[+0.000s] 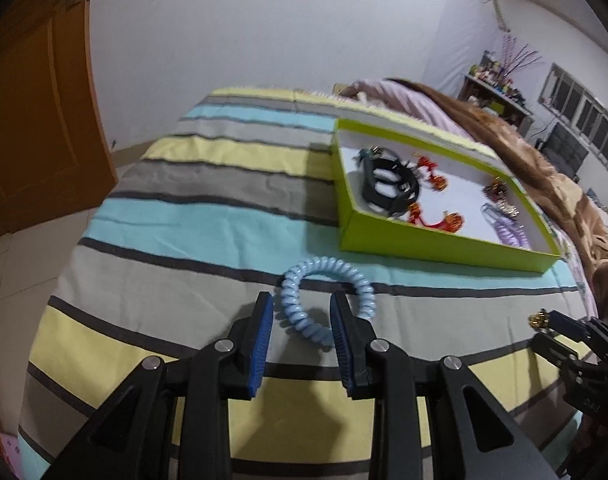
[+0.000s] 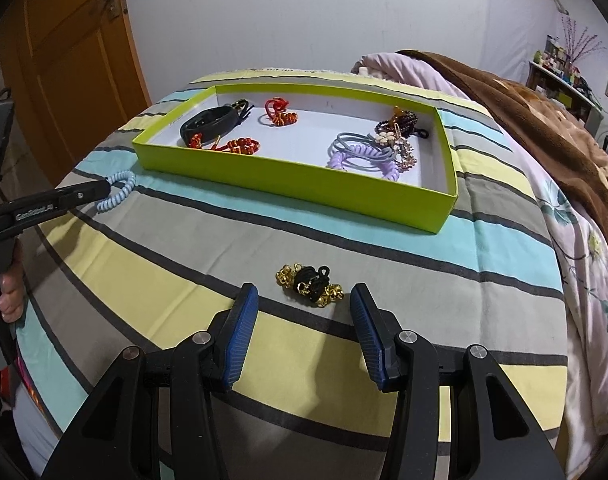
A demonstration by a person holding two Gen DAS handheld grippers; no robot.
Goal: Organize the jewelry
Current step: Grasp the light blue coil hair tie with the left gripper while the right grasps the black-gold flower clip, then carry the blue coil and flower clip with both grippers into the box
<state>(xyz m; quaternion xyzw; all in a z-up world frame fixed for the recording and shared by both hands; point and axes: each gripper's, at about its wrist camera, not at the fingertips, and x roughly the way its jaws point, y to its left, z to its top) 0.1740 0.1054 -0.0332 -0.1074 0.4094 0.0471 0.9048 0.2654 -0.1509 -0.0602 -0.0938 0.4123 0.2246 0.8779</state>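
A light blue spiral hair tie (image 1: 326,266) lies on the striped bedspread (image 1: 207,216). My left gripper (image 1: 301,300) hangs just over it, open, with the tie's left coils between the blue pads (image 1: 259,340) and no pad pressing on them. The same tie (image 2: 119,186) shows at the left gripper's tip (image 2: 99,191) in the right wrist view. My right gripper (image 2: 304,293) stands wide open, just short of a black and gold beaded piece (image 2: 310,286) on the bedspread. Beyond both stands a lime green box (image 2: 283,178) (image 1: 424,250) holding a black bracelet (image 2: 209,122), red beaded pieces (image 2: 239,145) and purple hair ties (image 2: 364,156).
A brown blanket (image 2: 524,112) and a pink floral quilt (image 2: 584,264) are heaped along the bed's right side. A wooden door (image 2: 67,64) stands at the left, past the bed's edge. A cluttered shelf (image 2: 564,72) is far right. A hand (image 2: 9,292) holds the left gripper's handle.
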